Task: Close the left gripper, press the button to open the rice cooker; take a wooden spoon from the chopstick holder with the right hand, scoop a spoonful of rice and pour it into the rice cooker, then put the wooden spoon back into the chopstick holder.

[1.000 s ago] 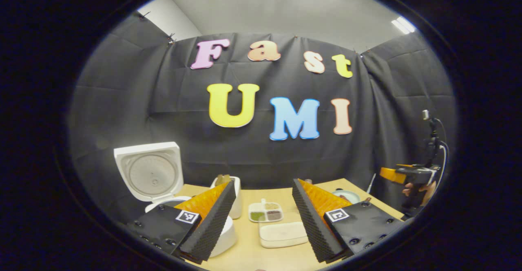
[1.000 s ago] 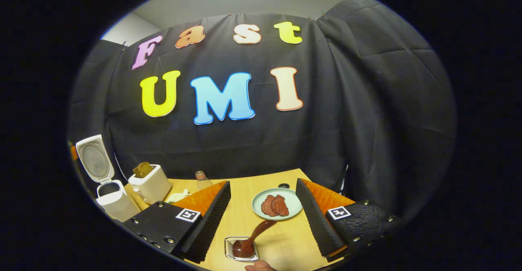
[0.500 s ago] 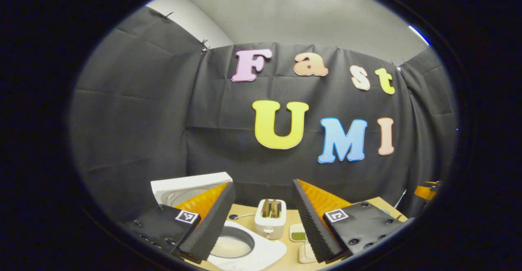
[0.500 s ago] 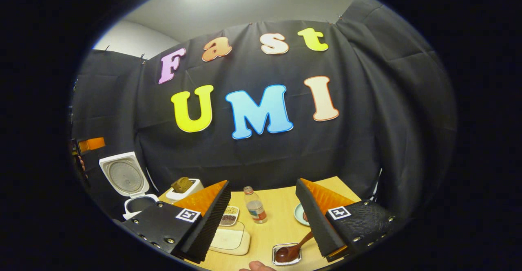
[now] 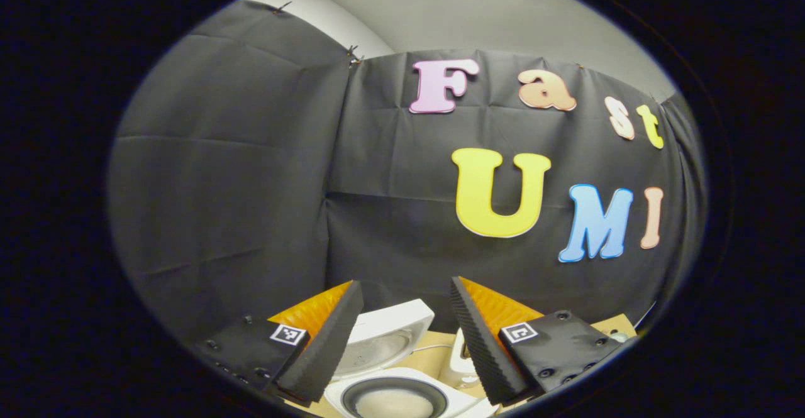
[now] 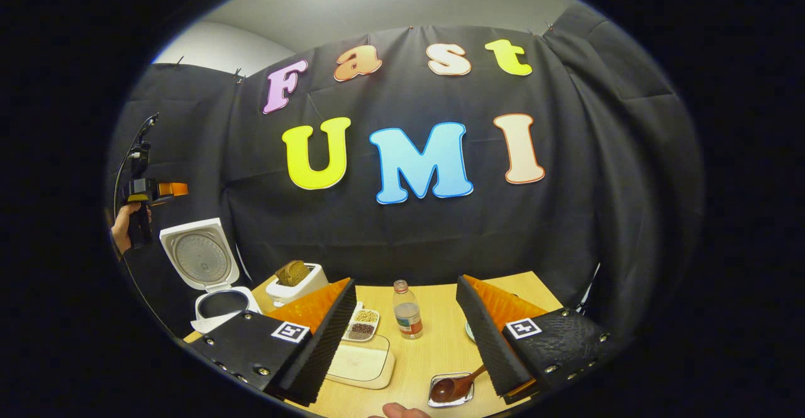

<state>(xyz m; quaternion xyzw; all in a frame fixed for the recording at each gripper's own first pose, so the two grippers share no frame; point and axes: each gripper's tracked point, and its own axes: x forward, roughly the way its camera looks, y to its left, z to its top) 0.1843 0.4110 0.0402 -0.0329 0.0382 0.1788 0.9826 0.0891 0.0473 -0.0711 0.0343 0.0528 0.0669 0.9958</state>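
Jaws stand apart on both my grippers, gripping nothing. My left gripper (image 5: 402, 336) hangs over the rice cooker (image 5: 393, 396), lid up at lower centre, pot ready for pouring. My right gripper (image 6: 405, 342) frames the wooden spoon (image 6: 456, 385) at bottom centre (resting in a small tray (image 6: 450, 398), within reach).

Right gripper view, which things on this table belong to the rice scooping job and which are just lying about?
Part of the job:
rice cooker, lid up
wooden spoon in a small holder
shallow dish of rice
right gripper, open

Lying about:
toaster with bread
bottle
divided dish of beans
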